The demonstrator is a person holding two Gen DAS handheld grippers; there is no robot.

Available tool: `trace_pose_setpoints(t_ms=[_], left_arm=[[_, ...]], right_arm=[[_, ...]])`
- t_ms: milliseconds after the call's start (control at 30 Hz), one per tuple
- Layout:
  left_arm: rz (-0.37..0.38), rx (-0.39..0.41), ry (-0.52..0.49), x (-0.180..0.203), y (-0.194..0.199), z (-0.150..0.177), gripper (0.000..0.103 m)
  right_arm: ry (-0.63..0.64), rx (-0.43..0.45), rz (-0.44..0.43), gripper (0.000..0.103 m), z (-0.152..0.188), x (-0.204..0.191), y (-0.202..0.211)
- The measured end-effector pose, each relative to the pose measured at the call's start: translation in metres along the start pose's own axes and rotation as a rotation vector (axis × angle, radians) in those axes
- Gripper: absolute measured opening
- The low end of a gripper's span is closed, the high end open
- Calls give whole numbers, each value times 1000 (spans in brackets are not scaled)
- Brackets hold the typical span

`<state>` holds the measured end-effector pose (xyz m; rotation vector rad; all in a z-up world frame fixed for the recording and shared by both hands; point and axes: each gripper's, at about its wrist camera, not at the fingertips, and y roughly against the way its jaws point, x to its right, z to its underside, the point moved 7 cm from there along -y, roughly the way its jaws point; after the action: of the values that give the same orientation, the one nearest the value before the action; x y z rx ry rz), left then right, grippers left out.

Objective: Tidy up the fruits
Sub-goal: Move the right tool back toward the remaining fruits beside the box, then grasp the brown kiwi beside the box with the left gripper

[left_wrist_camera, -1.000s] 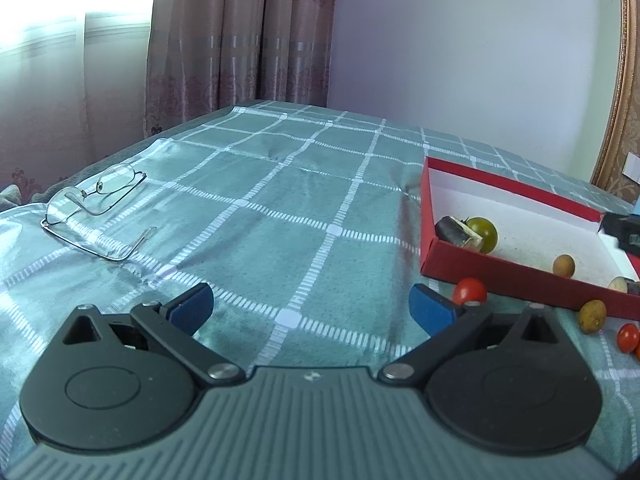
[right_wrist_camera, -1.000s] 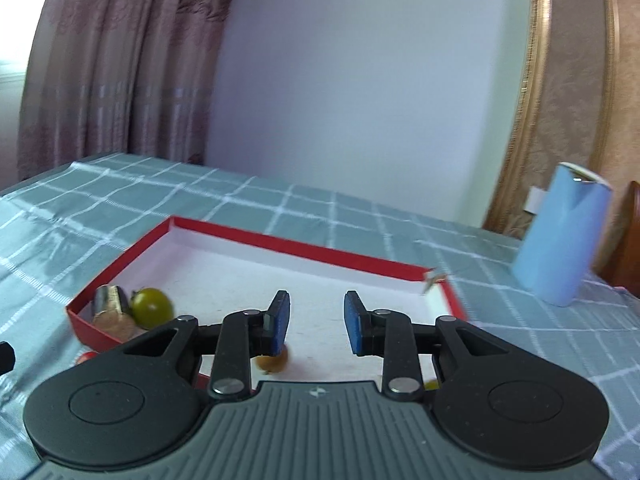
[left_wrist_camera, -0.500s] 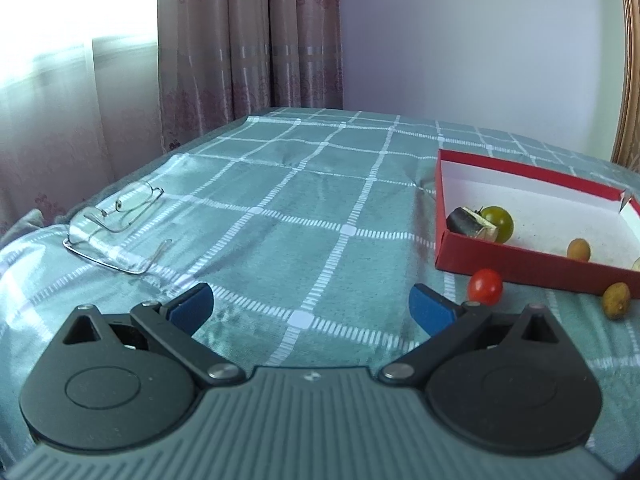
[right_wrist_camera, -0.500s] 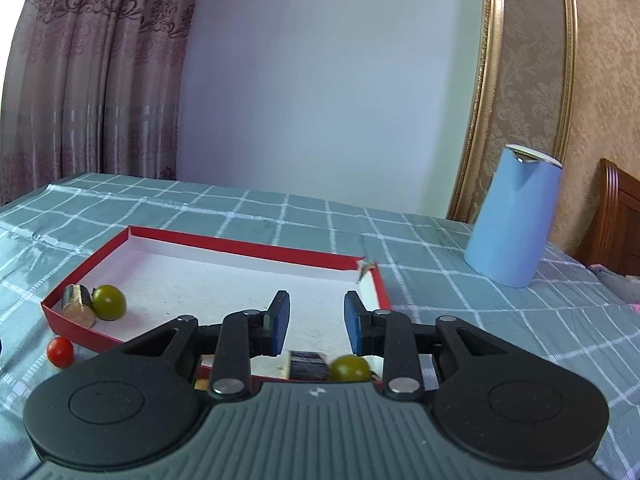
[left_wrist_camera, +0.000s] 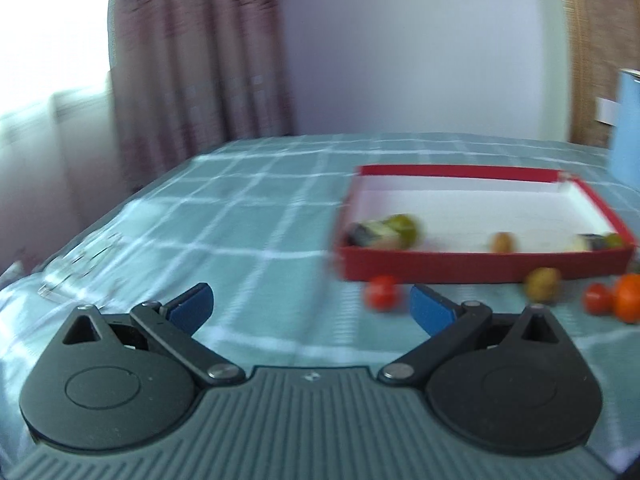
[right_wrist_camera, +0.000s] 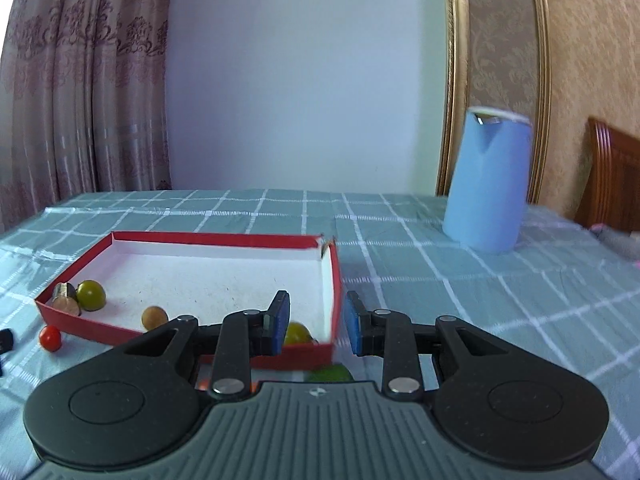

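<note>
Two grippers are above a table with a green checked cloth, and neither holds anything. The left gripper has its jaws spread wide, with only cloth between the blue pads. The right gripper has its jaws narrow, near their most closed, with a small gap and nothing pressed between them; behind this gap I see the near right corner of the red box.

The box is shallow and white inside. In it, at the left end, a green round fruit is just beside a brown cut piece. A small tan fruit lies near the front wall, and another green fruit sits in the near right corner.

Outside the box, on the cloth, a red cherry tomato lies close to the front wall. Further right are a yellowish fruit, a second red tomato and an orange fruit, touching or almost. The left view is blurred.

A blue jug stands well apart, behind the box to the right.
</note>
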<state>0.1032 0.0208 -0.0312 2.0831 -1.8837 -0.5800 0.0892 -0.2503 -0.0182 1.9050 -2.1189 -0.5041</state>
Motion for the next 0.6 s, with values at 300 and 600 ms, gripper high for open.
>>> trace_pose_setpoints(t_ms=[300, 600], left_arm=[[151, 84, -183, 97, 10, -16, 103], [143, 4, -255, 134, -29, -7, 103]], right_arm=[[-224, 17, -122, 65, 43, 85, 28], [-247, 34, -187, 65, 55, 94, 32]])
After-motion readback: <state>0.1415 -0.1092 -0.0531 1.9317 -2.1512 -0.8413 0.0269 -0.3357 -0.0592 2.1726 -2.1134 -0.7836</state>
